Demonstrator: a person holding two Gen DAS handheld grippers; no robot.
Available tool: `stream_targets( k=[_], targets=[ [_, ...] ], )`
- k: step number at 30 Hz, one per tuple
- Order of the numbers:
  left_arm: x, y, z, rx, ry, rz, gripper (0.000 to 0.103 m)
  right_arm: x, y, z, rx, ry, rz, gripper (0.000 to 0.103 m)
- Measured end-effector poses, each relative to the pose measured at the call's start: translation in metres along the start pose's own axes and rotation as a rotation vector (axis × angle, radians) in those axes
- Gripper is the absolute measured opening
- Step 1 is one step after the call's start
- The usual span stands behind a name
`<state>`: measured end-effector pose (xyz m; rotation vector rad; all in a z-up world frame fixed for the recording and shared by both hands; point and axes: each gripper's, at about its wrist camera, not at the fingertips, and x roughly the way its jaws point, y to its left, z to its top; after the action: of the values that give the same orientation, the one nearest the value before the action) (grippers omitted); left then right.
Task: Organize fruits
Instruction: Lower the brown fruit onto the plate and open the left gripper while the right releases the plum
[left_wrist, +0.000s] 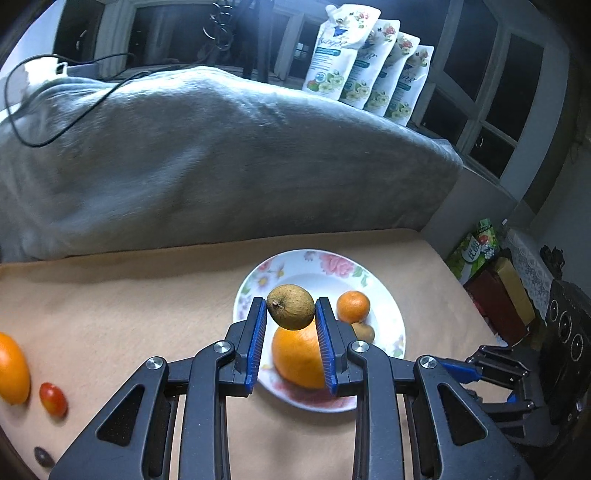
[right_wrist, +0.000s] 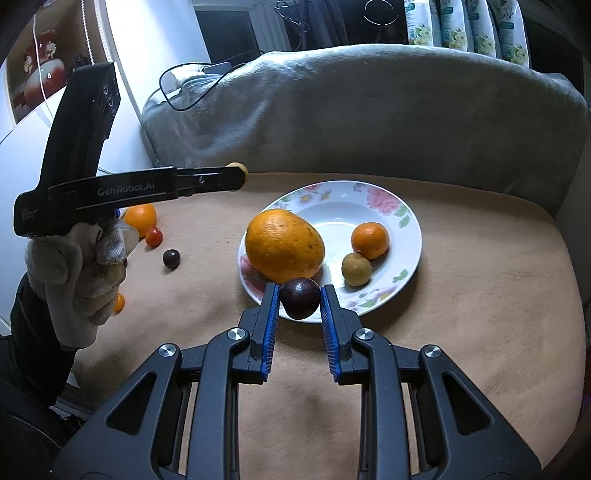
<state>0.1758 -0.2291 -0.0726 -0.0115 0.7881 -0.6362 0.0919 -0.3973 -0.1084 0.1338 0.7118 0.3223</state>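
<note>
A floral white plate (left_wrist: 354, 273) (right_wrist: 332, 201) sits on the tan cloth. It holds a large orange (left_wrist: 295, 358) (right_wrist: 282, 243), a small tangerine (left_wrist: 352, 306) (right_wrist: 370, 240) and a small brown fruit (left_wrist: 364, 330) (right_wrist: 356, 269). My left gripper (left_wrist: 291, 314) is shut on a brown-green fruit (left_wrist: 290, 306), held above the plate; it shows from the side in the right wrist view (right_wrist: 236, 175). My right gripper (right_wrist: 299, 299) is shut on a dark purple fruit (right_wrist: 300, 297) at the plate's near rim.
Loose on the cloth to the left lie an orange (left_wrist: 13, 369) (right_wrist: 141, 218), a cherry tomato (left_wrist: 53, 398) (right_wrist: 154, 236) and a dark round fruit (right_wrist: 171, 257). A grey blanket (left_wrist: 203, 158) rises behind. Pouches (left_wrist: 369, 62) stand at the back.
</note>
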Motion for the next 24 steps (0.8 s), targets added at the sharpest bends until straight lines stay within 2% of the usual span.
stream_targets(
  k=[24],
  targets=[
    [0.03, -0.019, 0.019, 0.035, 0.021, -0.028, 0.026, 0.02, -0.008, 0.002, -0.01, 0.02, 0.005, 0.024]
  ],
)
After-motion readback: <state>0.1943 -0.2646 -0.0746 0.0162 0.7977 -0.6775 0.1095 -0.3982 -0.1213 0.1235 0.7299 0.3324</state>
